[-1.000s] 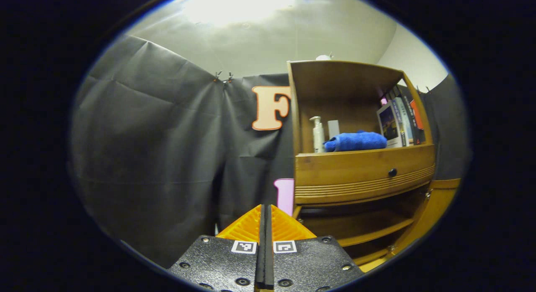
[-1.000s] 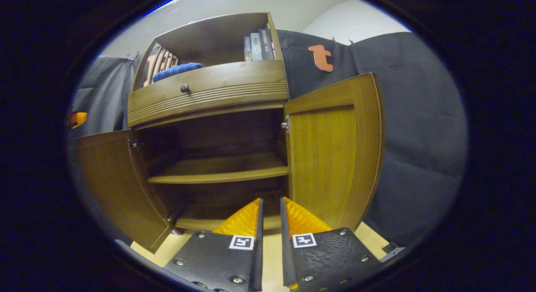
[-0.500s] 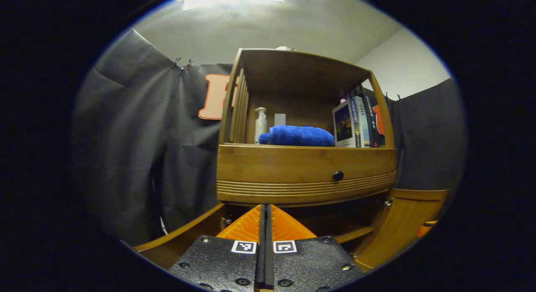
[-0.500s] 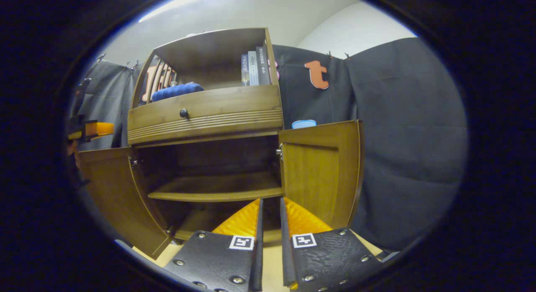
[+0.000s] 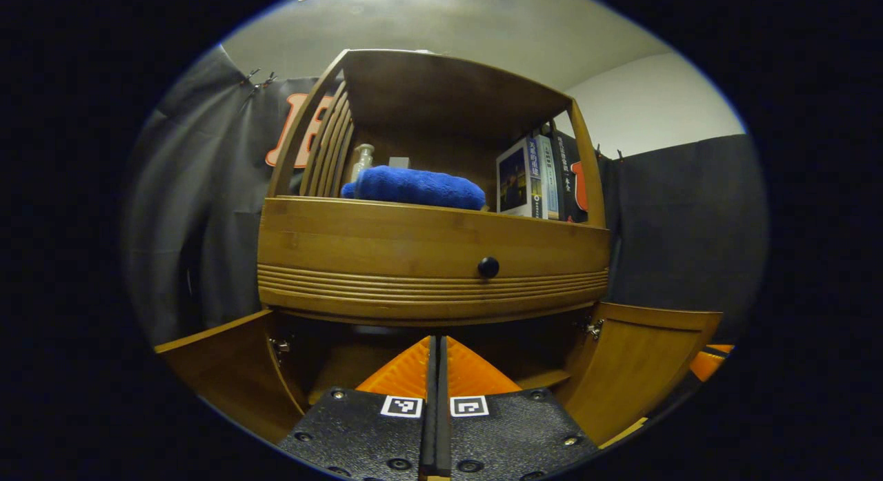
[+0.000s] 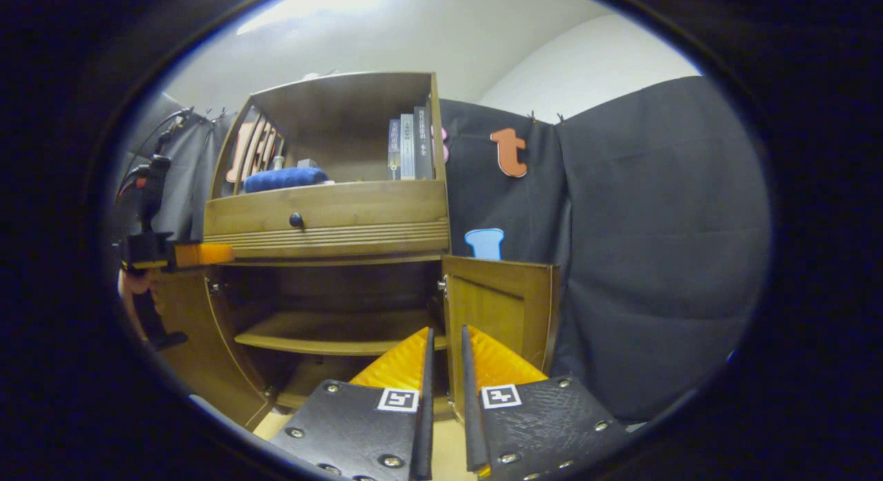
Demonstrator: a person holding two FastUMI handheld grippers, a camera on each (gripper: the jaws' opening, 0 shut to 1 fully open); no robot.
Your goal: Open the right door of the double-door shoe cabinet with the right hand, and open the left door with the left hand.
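Note:
The wooden shoe cabinet (image 6: 331,219) stands with both lower doors swung open. In the right gripper view its right door (image 6: 500,308) hangs open just beyond my right gripper (image 6: 445,329), whose fingers stand slightly apart, holding nothing. The left door (image 6: 186,329) is open at the far left, where my left gripper (image 6: 200,253) hovers in a hand (image 6: 138,288). In the left gripper view my left gripper (image 5: 436,339) is shut on nothing, below the drawer (image 5: 428,260). The left door (image 5: 227,370) and right door (image 5: 635,370) flank it.
Inside the cabinet is a bare inner shelf (image 6: 338,332). The upper shelf holds a blue towel (image 5: 414,186), a pump bottle (image 5: 362,160) and several books (image 5: 541,181). The drawer has a dark knob (image 5: 488,266). Black cloth walls surround the cabinet.
The left gripper has swung from the cloth wall round to face the cabinet front. The right gripper has drawn back from the cabinet. Both doors stay open.

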